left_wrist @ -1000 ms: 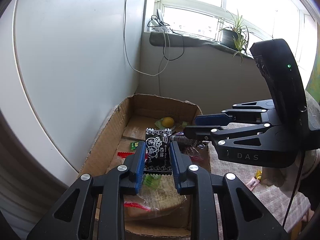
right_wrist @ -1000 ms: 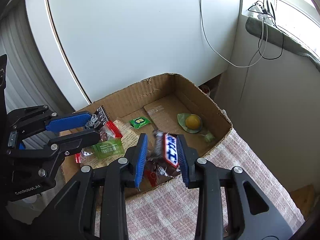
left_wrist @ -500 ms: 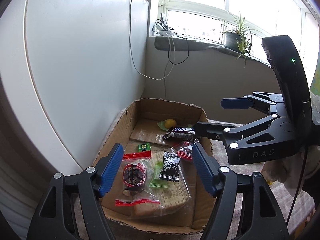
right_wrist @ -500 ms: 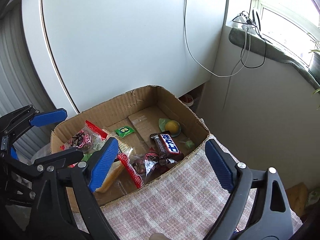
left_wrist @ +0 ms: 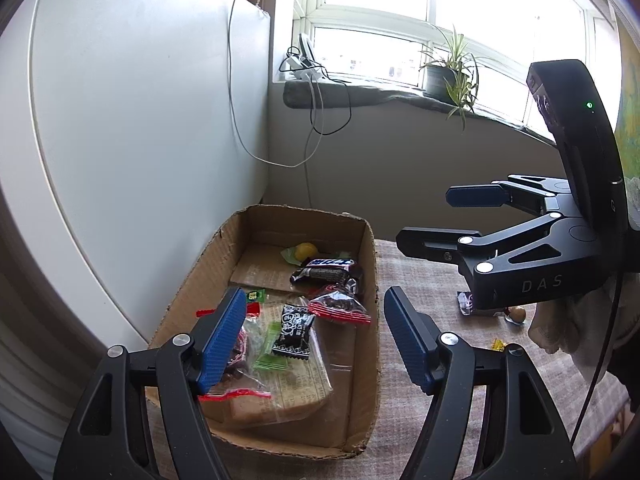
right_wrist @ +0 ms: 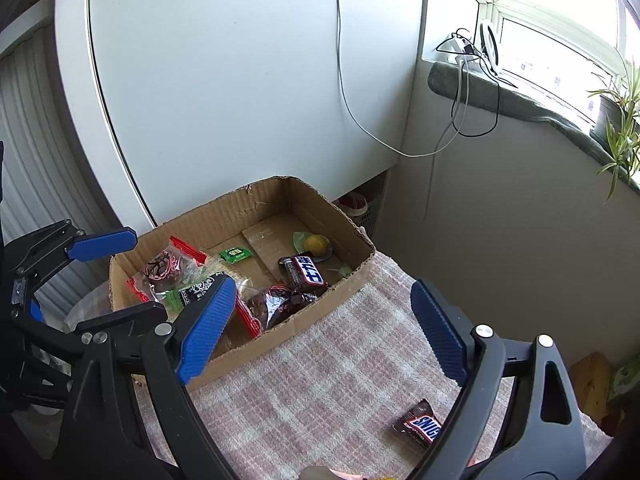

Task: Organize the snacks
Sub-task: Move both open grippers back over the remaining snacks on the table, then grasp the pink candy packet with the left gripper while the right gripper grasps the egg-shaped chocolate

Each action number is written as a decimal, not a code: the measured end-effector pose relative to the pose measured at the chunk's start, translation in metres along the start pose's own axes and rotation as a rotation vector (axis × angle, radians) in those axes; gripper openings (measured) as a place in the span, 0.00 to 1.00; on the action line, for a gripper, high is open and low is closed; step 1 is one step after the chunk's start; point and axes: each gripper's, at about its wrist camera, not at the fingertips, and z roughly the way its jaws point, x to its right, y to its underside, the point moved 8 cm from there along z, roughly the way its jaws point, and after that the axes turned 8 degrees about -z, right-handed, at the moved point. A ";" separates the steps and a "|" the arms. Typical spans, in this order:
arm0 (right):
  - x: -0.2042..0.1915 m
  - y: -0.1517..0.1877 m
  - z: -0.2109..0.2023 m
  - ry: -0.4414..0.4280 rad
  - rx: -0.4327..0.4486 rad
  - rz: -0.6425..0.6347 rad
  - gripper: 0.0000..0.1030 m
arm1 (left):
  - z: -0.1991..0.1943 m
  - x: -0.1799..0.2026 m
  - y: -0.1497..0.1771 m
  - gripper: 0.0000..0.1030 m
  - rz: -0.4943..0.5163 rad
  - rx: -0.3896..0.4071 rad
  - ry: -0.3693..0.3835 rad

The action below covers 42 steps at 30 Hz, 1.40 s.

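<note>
Left wrist view: left gripper point(left_wrist: 312, 340) jaws well apart, just been opening, nothing between pads; hangs over near end of cardboard box point(left_wrist: 370, 344). Right gripper point(right_wrist: 320, 320) likewise spread, just been opening, empty; hangs over box's near wall & checked cloth point(right_wrist: 320, 380).

Contents of box: black-white packet point(left_wrist: 292, 332) atop green sachet point(left_wrist: 272, 348) & clear bag of biscuits point(left_wrist: 288, 384), near end. Red-edged bag point(left_wrist: 340, 308) mid-box. Dark choc bar point(left_wrist: 326, 272) towards far end, beside yellow sweet point(left_wrist: 305, 250). Small green packet point(right_wrist: 235, 255) on box floor.

Outside box, on cloth: Snickers mini point(right_wrist: 420, 426) just inside right gripper's right finger; few small sweets point(left_wrist: 516, 314) under right gripper's body, too small to ID.

Handling, judged:
- Snickers mini: light, firm core, glossy wrap, likely slippery. Best taken across short width at mid-body, not by crimped ends.
- Loose sweets: tiny, prob. hard, apt to roll or skid; needs square pinch, low approach.
- Bagged items in box: soft, crinkly, no rigid edge; not to be squeezed hard.

Status, judged: most snacks in box; strays on cloth outstanding.
</note>
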 end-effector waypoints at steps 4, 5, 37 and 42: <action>0.015 0.016 -0.020 0.011 0.002 0.019 0.89 | -0.003 0.016 0.004 0.69 0.014 -0.011 0.041; 0.021 0.021 -0.026 0.021 0.001 0.023 0.89 | -0.003 0.022 0.005 0.69 0.020 -0.014 0.055; 0.105 0.211 -0.039 0.012 -0.250 0.221 0.73 | 0.061 0.162 0.113 0.38 0.359 -0.380 0.298; 0.104 0.214 -0.028 0.009 -0.272 0.226 0.60 | 0.068 0.168 0.121 0.38 0.409 -0.397 0.286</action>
